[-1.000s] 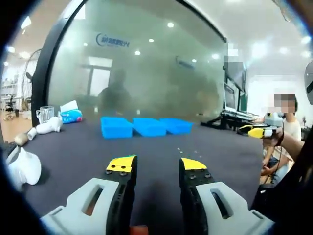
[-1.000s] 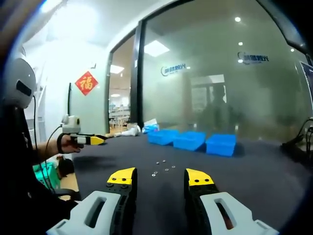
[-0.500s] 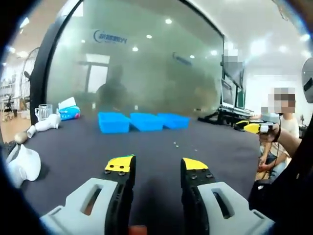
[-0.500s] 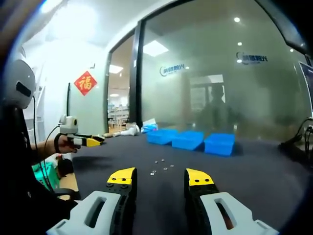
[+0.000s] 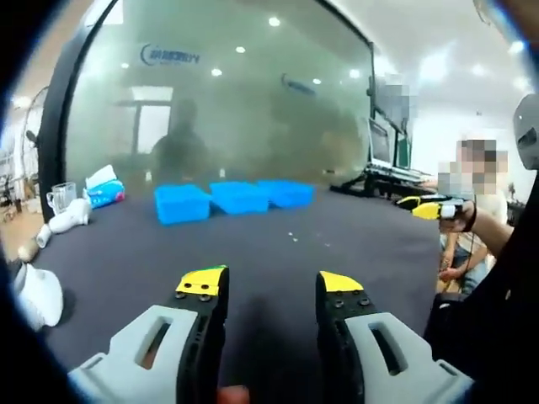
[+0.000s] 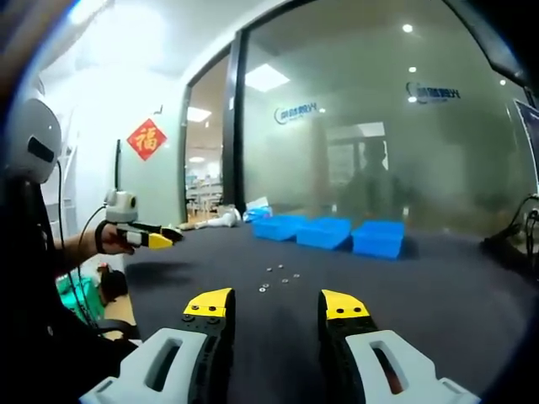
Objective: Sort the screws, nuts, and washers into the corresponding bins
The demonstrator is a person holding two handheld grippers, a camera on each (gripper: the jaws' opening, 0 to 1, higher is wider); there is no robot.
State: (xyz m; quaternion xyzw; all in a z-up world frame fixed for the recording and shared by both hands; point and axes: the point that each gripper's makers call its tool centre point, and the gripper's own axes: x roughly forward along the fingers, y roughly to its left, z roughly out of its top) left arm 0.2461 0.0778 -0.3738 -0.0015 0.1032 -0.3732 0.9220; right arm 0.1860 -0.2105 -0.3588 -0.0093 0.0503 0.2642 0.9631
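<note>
Three blue bins (image 5: 236, 198) stand in a row at the far side of the dark table (image 5: 126, 252); in the right gripper view the blue bins (image 6: 333, 233) sit ahead, right of centre. Several small screws, nuts and washers (image 6: 278, 277) lie loose on the table before my right gripper (image 6: 278, 303), which is open and holds nothing. The same small parts (image 5: 307, 238) are tiny specks ahead of my left gripper (image 5: 268, 286), open and holding nothing. The right gripper (image 5: 425, 206) enters the left gripper view at right, the left gripper (image 6: 147, 238) the other view at left.
A glass wall (image 5: 253, 101) stands behind the table. At the table's left end are a white cloth-like object (image 5: 38, 296), a white bottle (image 5: 63, 219), a glass cup (image 5: 59, 196) and a tissue pack (image 5: 105, 189). A seated person (image 5: 472, 210) and monitors (image 5: 387, 151) are at right.
The left gripper view has tilted and shifted, so the bins sit lower and more to the left in it. The right gripper view dipped slightly. Both grippers stay open.
</note>
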